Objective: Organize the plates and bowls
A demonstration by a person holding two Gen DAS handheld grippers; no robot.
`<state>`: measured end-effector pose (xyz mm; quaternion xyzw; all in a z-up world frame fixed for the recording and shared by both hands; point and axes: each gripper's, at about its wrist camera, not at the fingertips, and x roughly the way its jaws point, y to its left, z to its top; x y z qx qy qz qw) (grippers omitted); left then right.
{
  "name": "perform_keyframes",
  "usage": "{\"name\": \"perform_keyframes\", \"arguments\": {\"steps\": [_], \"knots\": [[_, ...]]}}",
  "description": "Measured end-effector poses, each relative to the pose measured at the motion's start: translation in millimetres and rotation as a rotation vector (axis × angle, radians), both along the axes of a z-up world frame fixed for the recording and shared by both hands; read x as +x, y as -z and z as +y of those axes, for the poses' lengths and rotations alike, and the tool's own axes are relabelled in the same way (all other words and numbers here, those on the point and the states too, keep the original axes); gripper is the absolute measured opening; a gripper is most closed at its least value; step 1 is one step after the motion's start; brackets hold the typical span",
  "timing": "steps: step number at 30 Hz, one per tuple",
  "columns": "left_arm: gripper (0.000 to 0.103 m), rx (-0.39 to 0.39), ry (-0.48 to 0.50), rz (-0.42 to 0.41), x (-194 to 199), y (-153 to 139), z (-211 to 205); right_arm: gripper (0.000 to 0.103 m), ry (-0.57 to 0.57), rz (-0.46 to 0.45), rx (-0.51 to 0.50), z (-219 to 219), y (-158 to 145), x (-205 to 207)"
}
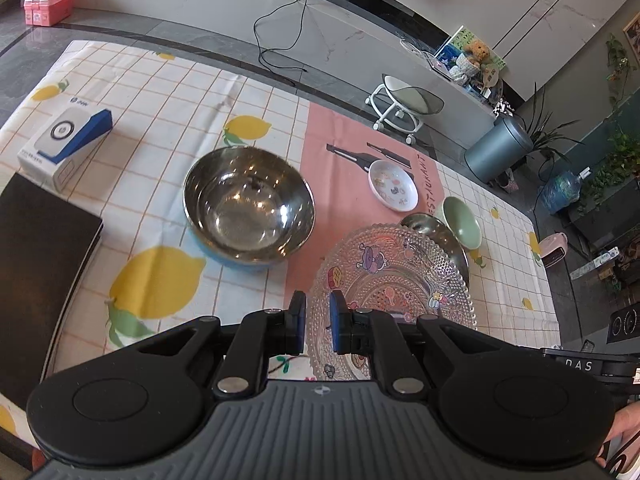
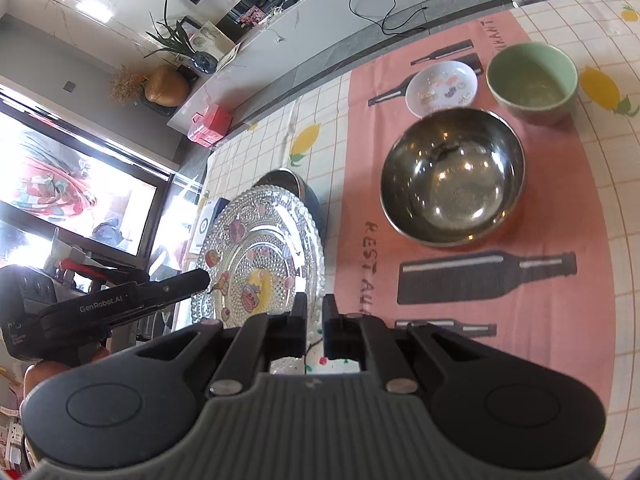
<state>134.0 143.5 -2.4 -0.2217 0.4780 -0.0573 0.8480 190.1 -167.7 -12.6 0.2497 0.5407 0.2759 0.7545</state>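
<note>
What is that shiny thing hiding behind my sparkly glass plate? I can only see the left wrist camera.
Observer: It's a steel bowl. The right wrist camera shows all of it, empty, standing on the pink mat.
Operator: Is my other gripper helping me?
Observer: Yes. The right gripper is shut on the rim of the glass plate.
Operator: What's over on that side of the room?
Observer: A big bright window, which your camera doesn't show.
</note>
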Motion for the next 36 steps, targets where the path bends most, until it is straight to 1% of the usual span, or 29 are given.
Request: {"name": "perform_keyframes", "arguments": {"steps": [4,7,10,13,16,20,30,36], "knots": [[0.013,-0.030,-0.044,-0.011,-32,21,4,0.005,0.001,0.009,0.005,-1,20,-26],[0.013,-0.043,-0.066,-0.001,-51,40,3,0.005,0.016,0.031,0.013,-2,42,-42],[0.013,-0.063,-0.093,0.026,-65,65,4,0.005,0.032,0.050,0.006,-1,63,-55],[0.013,-0.100,-0.133,0.059,-74,89,6,0.005,0.047,0.066,-0.010,0,82,-63],[0.013,-0.120,-0.164,0.073,-80,103,8,0.005,0.053,0.055,-0.038,4,93,-65],[0.013,-0.118,-0.181,0.068,-82,109,8,0.005,0.053,0.042,-0.061,9,103,-65],[0.013,-0.064,-0.158,0.048,-81,108,-5,0.005,0.068,0.009,-0.091,8,108,-65],[0.013,-0.047,-0.163,0.058,-80,111,-7,0.005,0.068,-0.005,-0.097,8,110,-66]]}}
